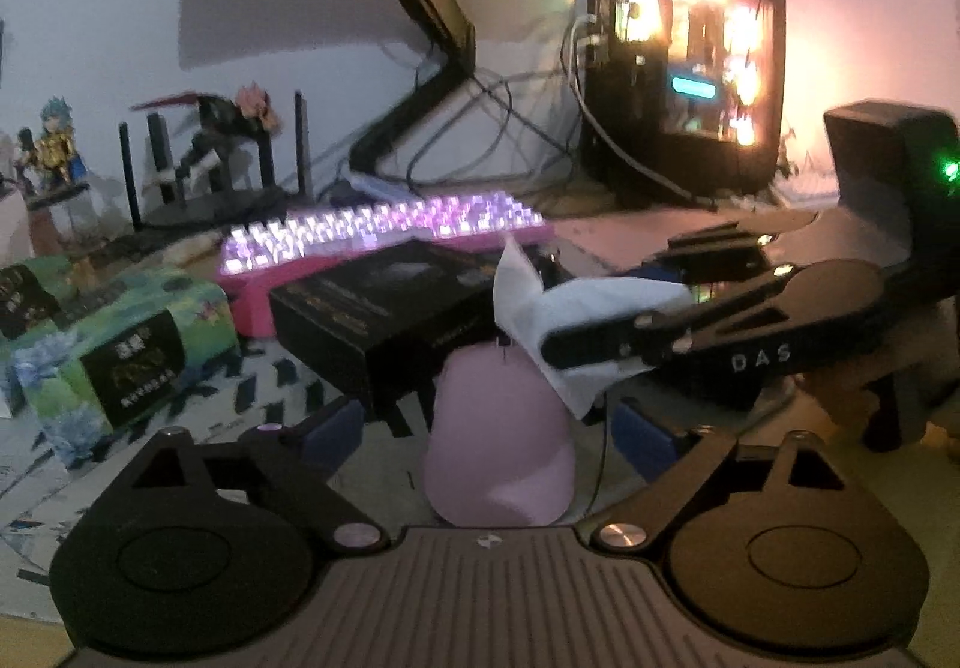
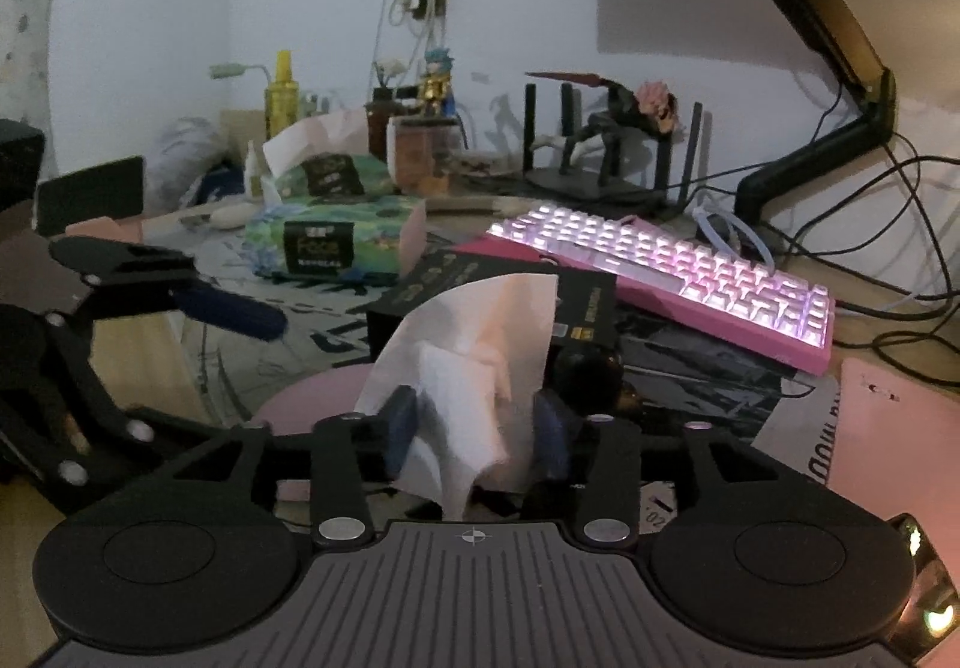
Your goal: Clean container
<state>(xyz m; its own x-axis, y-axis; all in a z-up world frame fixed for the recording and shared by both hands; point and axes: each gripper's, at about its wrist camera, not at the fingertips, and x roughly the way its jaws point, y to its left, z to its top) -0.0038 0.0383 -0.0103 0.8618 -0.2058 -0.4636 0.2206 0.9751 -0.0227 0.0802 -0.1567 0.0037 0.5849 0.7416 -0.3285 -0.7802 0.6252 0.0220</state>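
The pink container (image 1: 501, 446) is smooth and rounded. It sits on the desk between the left gripper's (image 1: 480, 428) wide-apart fingers, untouched. Just past it, the right gripper (image 2: 474, 422) is partly apart, a white tissue (image 2: 474, 350) hanging loose between its fingers. Behind lies a black box (image 1: 384, 308).

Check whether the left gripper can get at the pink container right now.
Probably yes. The left gripper stands open with the pink container already between its fingers, nothing blocking. Only the tissue at the right gripper hangs over its far end.
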